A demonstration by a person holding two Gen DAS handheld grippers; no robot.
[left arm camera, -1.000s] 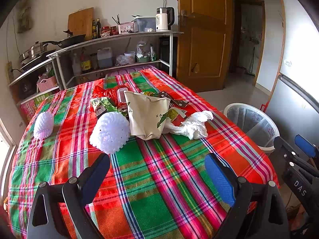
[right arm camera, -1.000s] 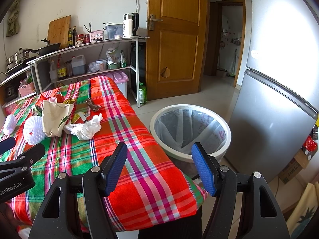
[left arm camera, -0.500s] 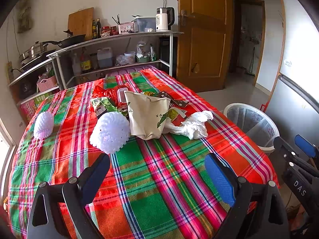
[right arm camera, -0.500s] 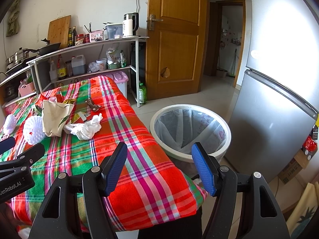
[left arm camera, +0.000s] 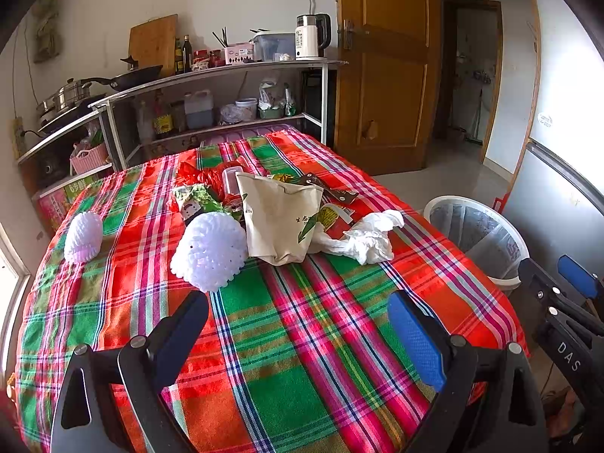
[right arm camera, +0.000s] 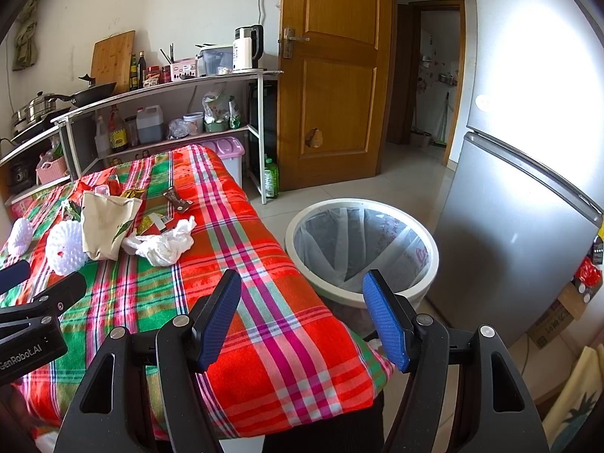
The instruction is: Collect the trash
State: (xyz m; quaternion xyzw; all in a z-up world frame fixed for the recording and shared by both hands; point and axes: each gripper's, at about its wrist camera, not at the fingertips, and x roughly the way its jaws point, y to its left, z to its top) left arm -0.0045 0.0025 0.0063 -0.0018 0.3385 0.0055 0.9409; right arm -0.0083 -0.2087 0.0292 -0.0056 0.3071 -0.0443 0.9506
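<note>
Two grippers are in view, both spread wide with nothing between their fingers. Left gripper (left arm camera: 298,324) hovers over the near part of the plaid tablecloth (left arm camera: 302,358), short of the trash pile. Right gripper (right arm camera: 302,317) hovers over the near corner of the tablecloth (right arm camera: 271,339), with its right finger lined up against the rim of the wastebasket (right arm camera: 362,294).

Positions relative to the beige paper bag (left arm camera: 279,222), left wrist view:
- White foam fruit net (left arm camera: 209,253): touching the bag's left side, lying on the cloth.
- Second foam net (left arm camera: 83,236): well apart, further left, near the cloth's edge.
- Crumpled white plastic bag (left arm camera: 366,238): just beside the bag's right side.
- Green snack wrapper (left arm camera: 194,200) and red wrapper (left arm camera: 202,177): behind the bag, to its left.
- Dark wrapper (left arm camera: 328,188): behind the bag, to its right.

The wastebasket (left arm camera: 479,234) stands on the floor off the right edge of the table, lined with a translucent bag; its contents cannot be made out. A grey refrigerator (right arm camera: 509,245) stands just beyond it.
</note>
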